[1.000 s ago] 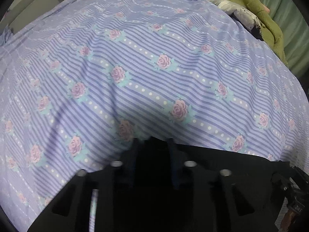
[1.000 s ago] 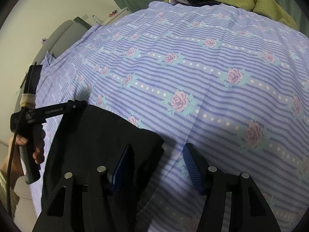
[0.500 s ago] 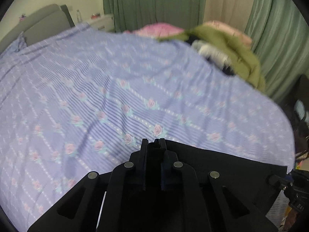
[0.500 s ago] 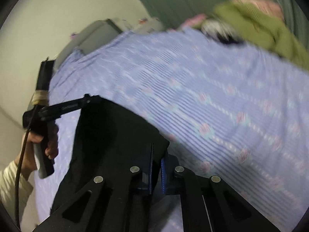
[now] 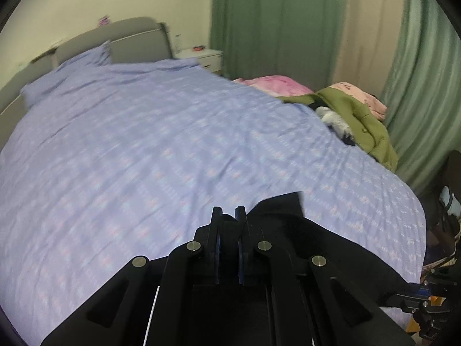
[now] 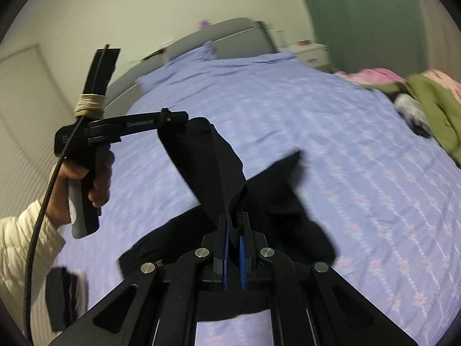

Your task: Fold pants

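The black pants (image 6: pixel 213 167) hang in the air above the purple flowered bedspread (image 6: pixel 331 132). My right gripper (image 6: pixel 234 222) is shut on one edge of them. My left gripper (image 6: pixel 173 118) is shut on another corner, up and to the left in the right wrist view. In the left wrist view, my left gripper (image 5: pixel 229 216) is shut on black cloth, and the pants (image 5: pixel 282 210) spread to the right toward the right gripper (image 5: pixel 423 294). The lower part of the pants droops toward the bed.
A pile of green, pink and white clothes (image 5: pixel 357 112) lies at the bed's far right edge. A grey headboard (image 5: pixel 126 40) and white nightstand (image 5: pixel 204 57) stand at the back, with green curtains (image 5: pixel 273 23) behind. A dark object (image 6: pixel 66 297) lies at the lower left.
My right gripper closed on the pants. Both grippers rose from the bedspread and lifted the pants, so the views now take in the whole bed and room.
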Motion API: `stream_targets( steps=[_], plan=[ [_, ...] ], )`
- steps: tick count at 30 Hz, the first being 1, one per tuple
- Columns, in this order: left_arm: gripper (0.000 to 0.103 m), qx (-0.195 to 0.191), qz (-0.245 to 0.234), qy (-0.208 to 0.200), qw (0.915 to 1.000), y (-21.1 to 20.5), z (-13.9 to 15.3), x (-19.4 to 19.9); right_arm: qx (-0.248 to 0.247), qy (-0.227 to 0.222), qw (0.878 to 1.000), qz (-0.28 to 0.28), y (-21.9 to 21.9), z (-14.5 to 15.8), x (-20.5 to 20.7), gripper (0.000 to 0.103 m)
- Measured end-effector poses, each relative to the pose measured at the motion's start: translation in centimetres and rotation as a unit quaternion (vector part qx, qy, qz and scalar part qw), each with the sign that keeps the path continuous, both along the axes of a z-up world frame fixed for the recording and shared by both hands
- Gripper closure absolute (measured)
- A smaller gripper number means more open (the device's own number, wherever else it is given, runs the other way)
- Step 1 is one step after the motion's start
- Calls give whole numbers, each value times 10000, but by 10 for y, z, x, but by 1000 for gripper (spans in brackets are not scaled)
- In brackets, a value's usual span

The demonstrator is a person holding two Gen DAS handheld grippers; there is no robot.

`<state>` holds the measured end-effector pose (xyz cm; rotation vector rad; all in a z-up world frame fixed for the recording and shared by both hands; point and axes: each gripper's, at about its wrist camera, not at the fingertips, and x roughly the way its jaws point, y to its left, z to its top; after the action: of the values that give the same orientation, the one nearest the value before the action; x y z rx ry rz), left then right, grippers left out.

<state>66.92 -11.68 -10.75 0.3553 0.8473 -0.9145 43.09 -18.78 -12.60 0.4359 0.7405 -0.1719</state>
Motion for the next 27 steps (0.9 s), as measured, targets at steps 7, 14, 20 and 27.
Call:
stream_targets(
  steps=[7,14,20,27],
  plan=[
    [93,405,549,326,9971,105,-52,16,-383,254,9969,640,86,-11,26,96],
    [93,624,872,836,9907,155,-126,20,-732,861,9882,1036,150,-58,41,96],
    [92,493,781,918,9915,190,-138,1,-709,1358,9802,1253,176,-87,26,96],
    [82,948,675,638,9912,206,-147,-19,-773,1646,9700,1616,202,-104,11,96]
  ],
)
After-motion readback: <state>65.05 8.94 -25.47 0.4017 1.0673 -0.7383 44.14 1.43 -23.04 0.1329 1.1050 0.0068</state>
